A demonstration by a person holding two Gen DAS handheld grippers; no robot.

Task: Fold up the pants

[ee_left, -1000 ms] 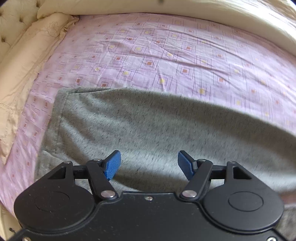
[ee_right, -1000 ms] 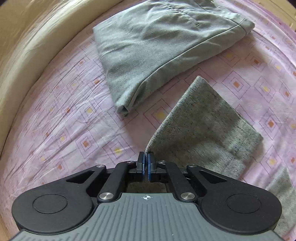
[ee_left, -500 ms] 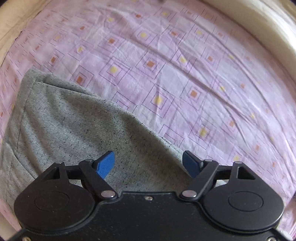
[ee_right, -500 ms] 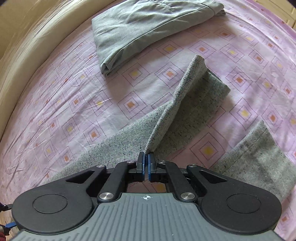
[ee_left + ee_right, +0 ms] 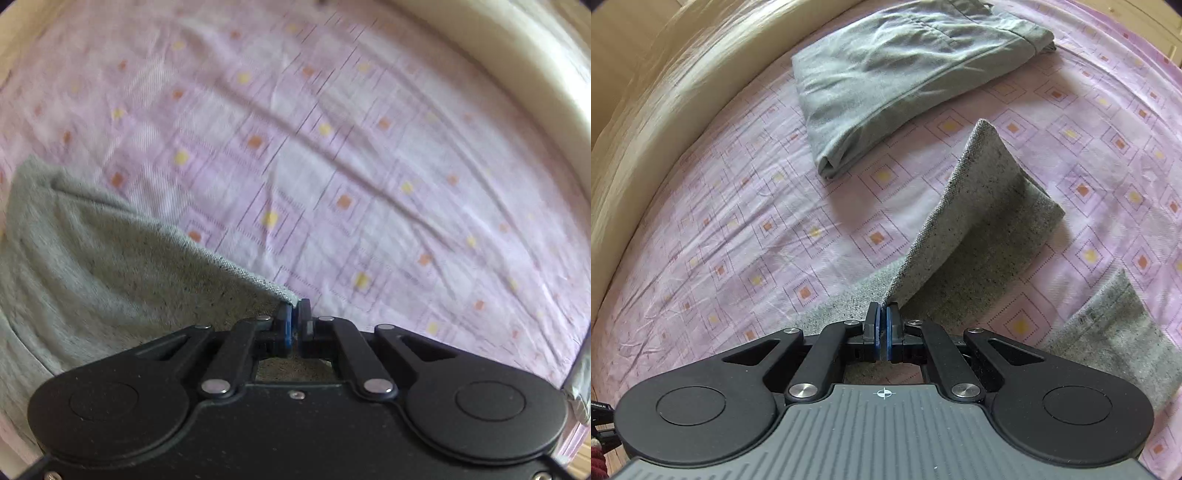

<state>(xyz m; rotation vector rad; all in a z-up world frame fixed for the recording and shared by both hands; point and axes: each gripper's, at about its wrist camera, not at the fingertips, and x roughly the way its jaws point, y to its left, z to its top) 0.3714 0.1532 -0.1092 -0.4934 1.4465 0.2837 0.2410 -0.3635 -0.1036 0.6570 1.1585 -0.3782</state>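
This is a bedroom in a home. The work surface is a bed with a pink sheet [image 5: 746, 236] printed with small squares, and a cream padded bed frame [image 5: 646, 92] goes around its edge. Folded grey trousers [image 5: 905, 74] lie on the sheet.

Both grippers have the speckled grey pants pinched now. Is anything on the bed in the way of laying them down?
Nothing visible does. The left gripper and right gripper both clamp the speckled grey pants. The folded grey pants lie apart from them, farther up the pink sheet.
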